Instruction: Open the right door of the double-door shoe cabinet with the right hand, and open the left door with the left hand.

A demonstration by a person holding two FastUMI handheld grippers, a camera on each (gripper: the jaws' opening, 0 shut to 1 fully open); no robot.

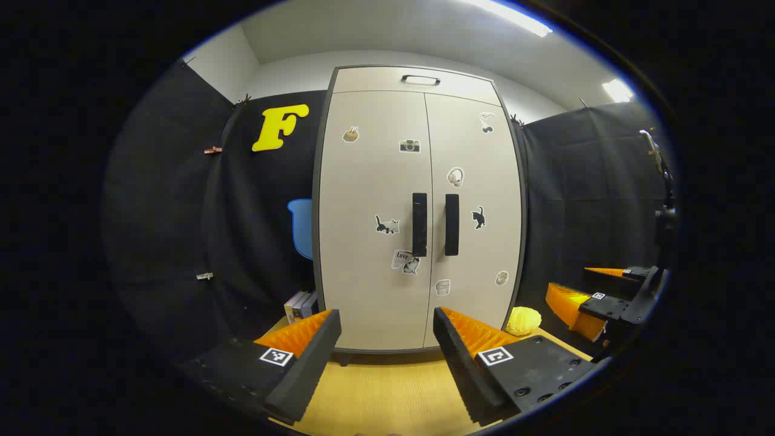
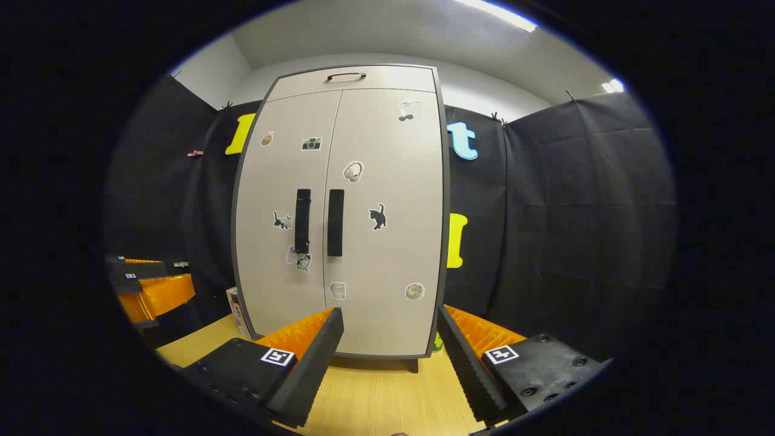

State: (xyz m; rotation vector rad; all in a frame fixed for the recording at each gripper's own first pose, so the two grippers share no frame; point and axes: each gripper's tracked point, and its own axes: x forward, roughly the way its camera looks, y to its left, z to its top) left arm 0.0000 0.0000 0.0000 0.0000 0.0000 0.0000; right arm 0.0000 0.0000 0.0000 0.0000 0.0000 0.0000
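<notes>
In the left gripper view, the shoe cabinet (image 1: 418, 212) is seen standing on the wooden floor (image 1: 387, 393), both doors shut. Its two dark handles sit side by side at the middle seam: the left handle (image 1: 419, 224) just left of the seam, the right handle (image 1: 451, 224) just right of it. The left gripper (image 1: 387, 357) is held well short of the cabinet, low before its base, its fingers spread apart with nothing between them. A yellow round thing (image 1: 524, 321) lies at the cabinet's lower right corner, and the other gripper is seen further right of the cabinet.

In the right gripper view, the cabinet (image 2: 339, 212) is again seen closed, the right handle (image 2: 336, 222) beside the left handle (image 2: 303, 221). The right gripper (image 2: 390, 357) is likewise spread and empty, low before the cabinet's base.

The task is judged to be at its start: the approach. Next, the right gripper would need to be raised and brought forward to the right handle, then closed on it.
</notes>
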